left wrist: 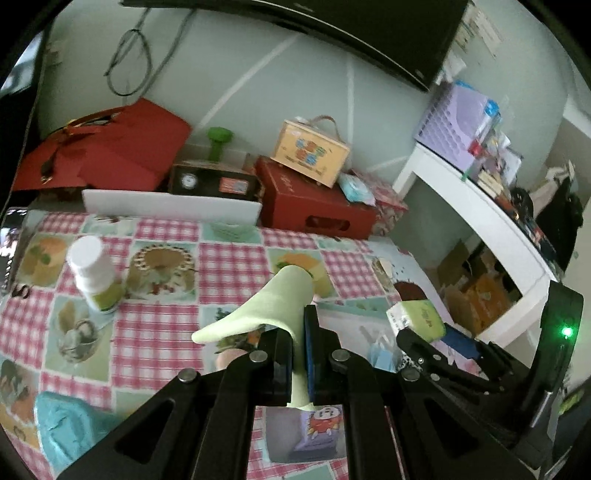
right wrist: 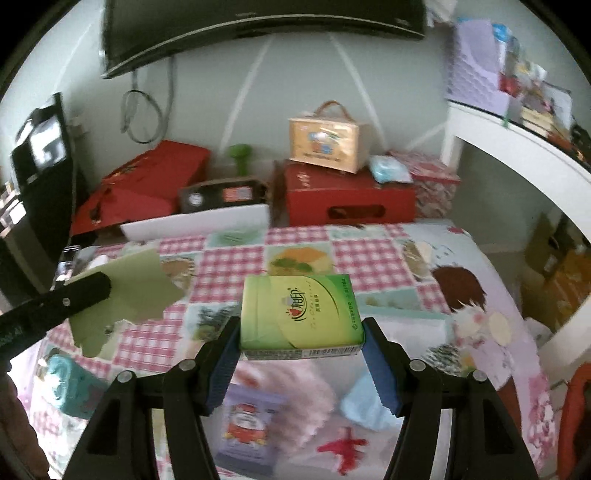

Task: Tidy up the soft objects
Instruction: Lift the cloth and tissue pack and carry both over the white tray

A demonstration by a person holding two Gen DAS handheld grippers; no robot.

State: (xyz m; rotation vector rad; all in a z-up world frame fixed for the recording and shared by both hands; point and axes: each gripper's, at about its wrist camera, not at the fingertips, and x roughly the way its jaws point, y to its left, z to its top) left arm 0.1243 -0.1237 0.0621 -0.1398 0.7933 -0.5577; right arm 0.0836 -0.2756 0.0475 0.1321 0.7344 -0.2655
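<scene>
Between the left hand-held gripper (left wrist: 300, 354) jaws a green cloth (left wrist: 266, 306) is pinched, its lower end hidden; the right hand-held gripper (right wrist: 300, 354) clamps a tissue pack (right wrist: 300, 317), motion-blurred clutter beneath.

A white bottle (left wrist: 94, 273) stands upright near the left edge of the checked tablecloth (left wrist: 166, 332); a white tray (left wrist: 170, 208) sits along its far edge; behind that, red boxes (left wrist: 317, 206) carry a small yellow case (left wrist: 310, 151); a screen (right wrist: 258, 33) hangs above.
</scene>
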